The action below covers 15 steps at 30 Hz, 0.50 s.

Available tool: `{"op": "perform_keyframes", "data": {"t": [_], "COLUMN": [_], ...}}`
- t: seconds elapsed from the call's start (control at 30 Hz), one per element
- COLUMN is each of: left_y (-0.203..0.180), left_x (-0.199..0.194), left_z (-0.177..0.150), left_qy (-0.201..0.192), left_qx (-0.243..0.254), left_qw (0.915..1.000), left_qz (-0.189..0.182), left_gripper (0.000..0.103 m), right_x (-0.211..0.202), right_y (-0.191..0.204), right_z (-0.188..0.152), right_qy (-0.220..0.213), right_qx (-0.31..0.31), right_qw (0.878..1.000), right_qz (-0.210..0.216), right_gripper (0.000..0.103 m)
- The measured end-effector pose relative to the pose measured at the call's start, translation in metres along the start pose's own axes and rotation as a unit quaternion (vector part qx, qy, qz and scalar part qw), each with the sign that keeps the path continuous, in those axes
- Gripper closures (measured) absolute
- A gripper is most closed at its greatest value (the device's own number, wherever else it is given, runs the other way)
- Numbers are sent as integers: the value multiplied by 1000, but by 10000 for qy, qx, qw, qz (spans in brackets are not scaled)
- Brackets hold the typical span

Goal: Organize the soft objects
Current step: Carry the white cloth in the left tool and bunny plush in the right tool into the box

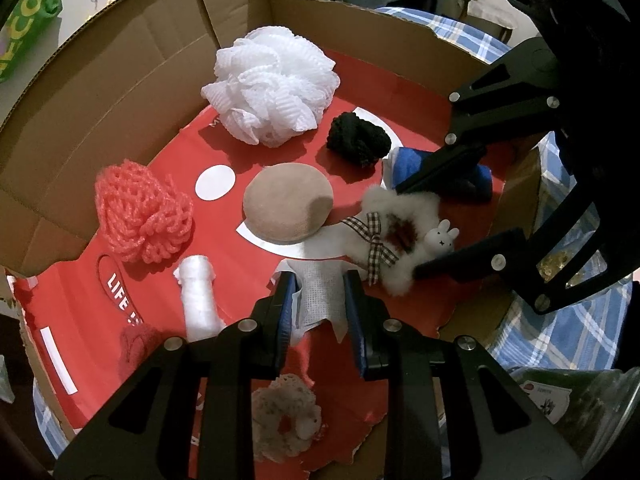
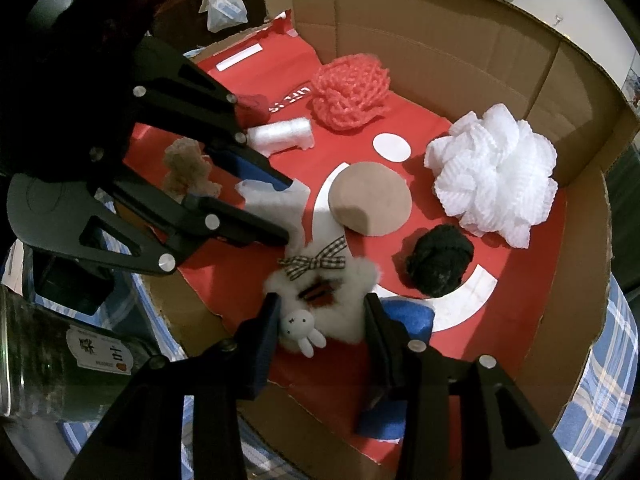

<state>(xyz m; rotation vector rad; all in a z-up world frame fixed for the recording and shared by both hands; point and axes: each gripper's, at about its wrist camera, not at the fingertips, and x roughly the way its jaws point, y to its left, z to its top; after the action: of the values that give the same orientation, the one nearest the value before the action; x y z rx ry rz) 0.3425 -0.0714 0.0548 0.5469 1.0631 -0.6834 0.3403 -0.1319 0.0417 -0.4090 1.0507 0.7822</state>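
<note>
Soft objects lie on a red sheet (image 1: 248,152) in an open cardboard box (image 1: 120,80). My left gripper (image 1: 320,280) is open, its fingers either side of a white cloth wipe (image 1: 320,300). My right gripper (image 2: 320,304) is open around a white furry scrunchie (image 2: 344,280) with a checked bow and a small rabbit charm (image 2: 300,324); it also shows in the left wrist view (image 1: 404,236). A tan round puff (image 1: 288,208), a black knit ball (image 1: 358,138), a white mesh pouf (image 1: 272,88) and a red net sponge (image 1: 142,216) lie apart.
A blue cloth (image 2: 416,316) lies beside the right finger. A white plastic roll (image 1: 198,296) and a beige scrunchie (image 1: 286,416) lie near my left gripper. The box stands on a blue plaid cloth (image 2: 600,380). A dark jar (image 2: 52,344) stands outside the box.
</note>
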Motion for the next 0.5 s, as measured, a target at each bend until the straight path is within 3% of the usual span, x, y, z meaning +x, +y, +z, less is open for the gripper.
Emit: {"op": "perform_keyframes", "data": {"t": [0.5], "left_y": [6], "left_x": [-1], "left_z": [-1], "left_qy": [-23], "left_qx": [-52], "left_qw": [9999], "left_qz": [-87], "left_gripper": [78], "right_x": [2], "right_y": [1], "right_z": [0], "right_qy": [0], "right_qx": [-7], "right_qw": [10000], "right_qz": [2], "right_gripper": [55]}}
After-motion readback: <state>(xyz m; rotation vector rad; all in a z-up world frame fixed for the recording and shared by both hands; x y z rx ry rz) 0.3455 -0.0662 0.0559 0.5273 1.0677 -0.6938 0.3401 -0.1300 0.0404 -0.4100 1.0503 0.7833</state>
